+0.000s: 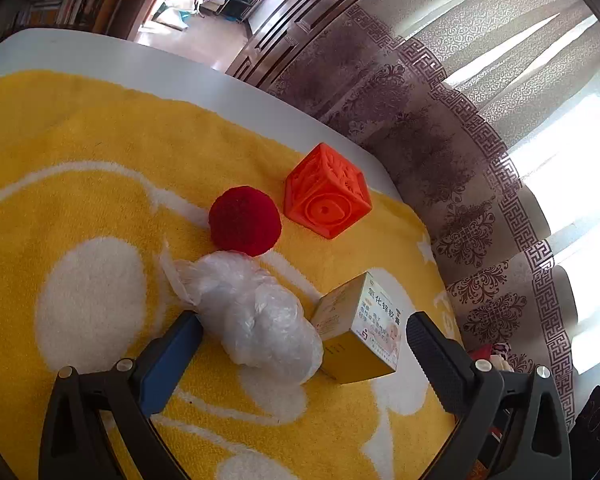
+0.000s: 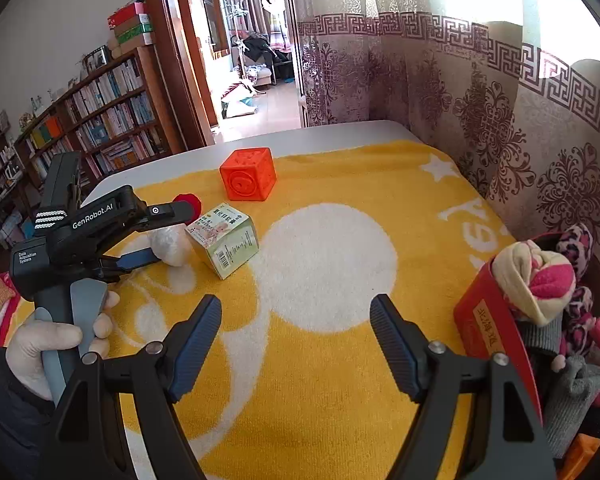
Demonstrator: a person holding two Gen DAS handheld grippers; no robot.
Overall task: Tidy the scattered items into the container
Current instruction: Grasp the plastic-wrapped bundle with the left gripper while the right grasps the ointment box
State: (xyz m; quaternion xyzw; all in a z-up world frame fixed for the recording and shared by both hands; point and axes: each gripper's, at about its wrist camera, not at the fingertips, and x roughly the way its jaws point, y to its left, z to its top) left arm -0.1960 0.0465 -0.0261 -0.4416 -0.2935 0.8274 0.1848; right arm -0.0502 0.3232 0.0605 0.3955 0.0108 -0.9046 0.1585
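Surface: yellow towel with white shapes is covering a white table; patterned curtain is hanging along the far side, bookshelf standing at the room's left in the right wrist view.

Left gripper: jaws are standing wide apart, holding nothing; a gloved hand is gripping its handle in the right wrist view.

Bag: crumpled clear plastic bag is lying between the left fingers, closer to the blue left-hand pad and just ahead of its tip; whether it is touching the pad I cannot tell.

Box: small yellow-and-white carton is sitting tilted between the fingers too, nearer the black right-hand pad, touching the bag on its left.

Ball: dark red fuzzy ball is lying straight ahead of the left gripper, just beyond the bag and touching its far end.

Cube: orange embossed cube is resting farther ahead and slightly right, just beside the ball.

Right gripper: jaws are spread apart and empty, hovering over bare towel; box, bag and ball are lying ahead to its left, cube farther ahead, all well apart from it.

Container: red bin is standing just right of the right gripper's right finger, already holding rolled socks and other soft things.
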